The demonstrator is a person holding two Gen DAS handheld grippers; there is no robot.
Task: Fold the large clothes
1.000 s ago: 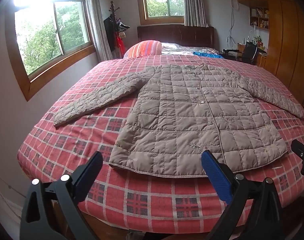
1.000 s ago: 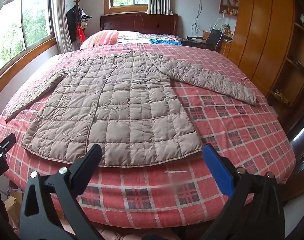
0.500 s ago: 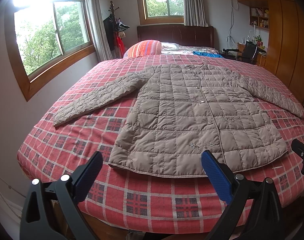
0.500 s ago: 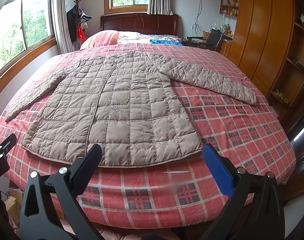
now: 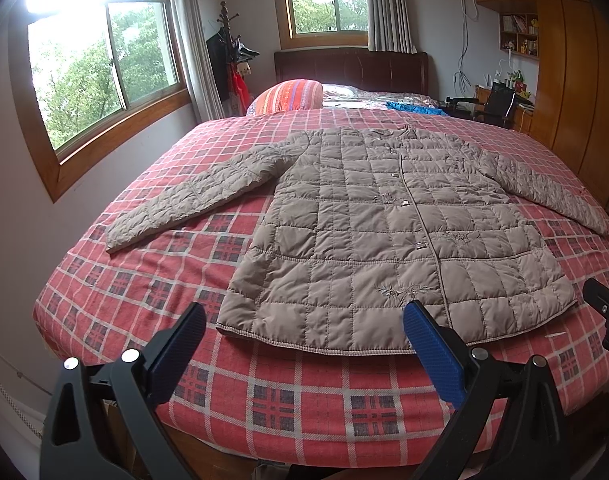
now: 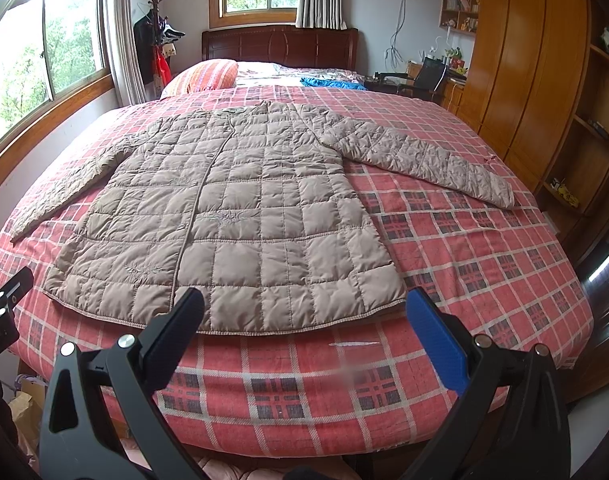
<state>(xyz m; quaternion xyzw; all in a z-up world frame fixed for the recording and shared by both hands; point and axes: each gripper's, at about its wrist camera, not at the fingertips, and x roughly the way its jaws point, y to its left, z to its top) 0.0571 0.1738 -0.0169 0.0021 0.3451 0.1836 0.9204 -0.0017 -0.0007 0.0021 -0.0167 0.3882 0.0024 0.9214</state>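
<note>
A taupe quilted jacket (image 5: 384, 232) (image 6: 232, 220) lies flat and front up on the red plaid bed (image 5: 144, 280) (image 6: 484, 260), both sleeves spread out sideways, hem toward me. My left gripper (image 5: 304, 320) hovers open in front of the hem's left part, off the foot of the bed, holding nothing. My right gripper (image 6: 304, 308) is open too, just short of the hem's right part. Each gripper's edge shows in the other's view. Neither touches the jacket.
A striped pillow (image 5: 288, 94) and blue cloth (image 5: 412, 107) lie by the dark headboard (image 6: 280, 44). Windows and a coat rack (image 5: 232, 52) stand on the left, a wooden wardrobe (image 6: 524, 60) and a desk chair (image 6: 428, 76) on the right. Bags sit on the floor below.
</note>
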